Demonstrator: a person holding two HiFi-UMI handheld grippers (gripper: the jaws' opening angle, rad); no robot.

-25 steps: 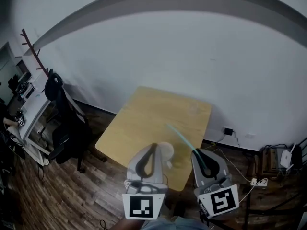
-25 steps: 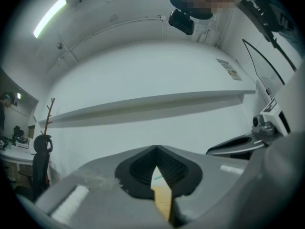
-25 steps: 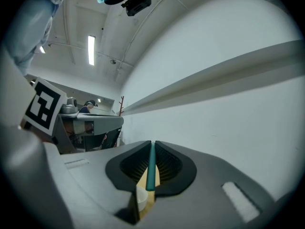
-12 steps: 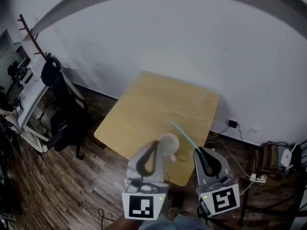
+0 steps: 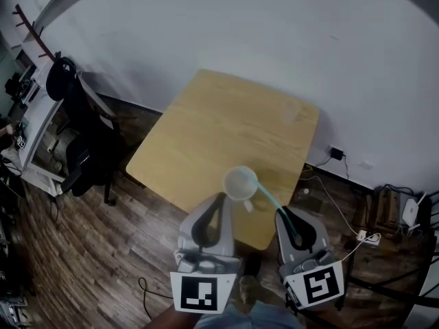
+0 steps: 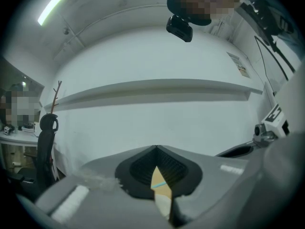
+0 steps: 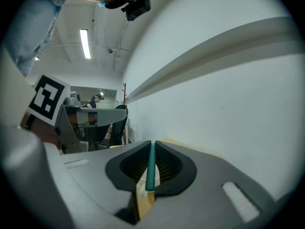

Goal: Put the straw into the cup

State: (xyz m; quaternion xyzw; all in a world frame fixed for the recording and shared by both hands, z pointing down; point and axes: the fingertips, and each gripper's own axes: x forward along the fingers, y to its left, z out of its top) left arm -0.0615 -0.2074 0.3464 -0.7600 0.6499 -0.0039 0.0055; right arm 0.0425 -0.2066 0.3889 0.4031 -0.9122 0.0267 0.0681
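**A cup and a blue-green straw over a wooden tabletop**

The tabletop [image 5: 212,129] is light brown wood, and only the cup shows over it. It stands next to a plain white wall [image 5: 274,33]. The floor [image 5: 82,252] is dark wood planks. A black chair [image 5: 86,160] stands by the tabletop's left corner. Some cables [image 5: 343,218] lie on the floor off to the right.

The cup [image 5: 240,182] is small, round and pale, and you can look down into it. It is over the tabletop, close to the near edge and toward the near right corner. The left gripper [image 5: 221,199] is closed, with a pale bit of the cup pinched between its jaws.

The straw [image 5: 271,201] is thin, straight and blue-green. The right gripper [image 5: 282,214] is squeezed tight on it, near the straw's back end. The straw slants up and to the left, and its far tip is at the cup's right rim.
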